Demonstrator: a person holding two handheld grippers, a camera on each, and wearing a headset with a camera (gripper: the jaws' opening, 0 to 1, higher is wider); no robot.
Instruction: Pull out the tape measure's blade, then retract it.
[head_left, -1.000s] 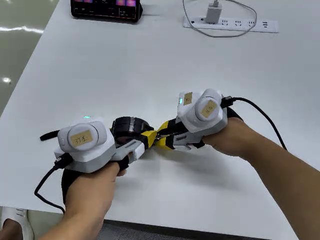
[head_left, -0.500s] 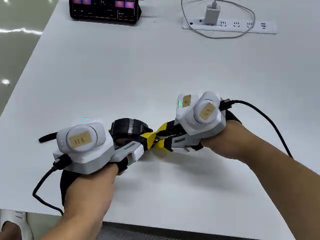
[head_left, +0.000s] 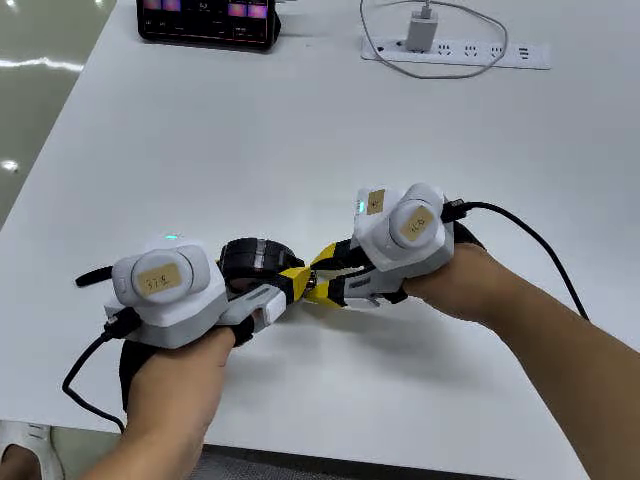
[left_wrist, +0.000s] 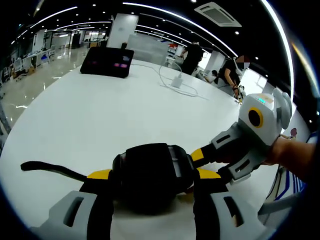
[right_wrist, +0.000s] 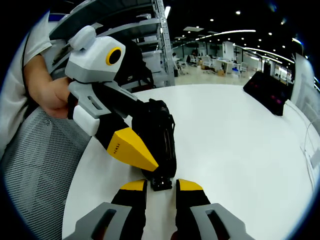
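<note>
Black tape measure (head_left: 255, 256) near table (head_left: 250, 130) front edge, room beyond

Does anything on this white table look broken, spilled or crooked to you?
Nothing stands out. The left gripper clamps the black tape measure, the right gripper pinches its blade tip, and both look intact. The white table is clean, with the power strip lying along its far side.

I count two claws, my left claw (head_left: 272, 285) and my right claw (head_left: 320, 283). One tape measure (head_left: 255, 257), one power strip (head_left: 470, 50), one white charger (head_left: 420, 30), one dark screen (head_left: 210, 20), one tabletop (head_left: 200, 150).
</note>
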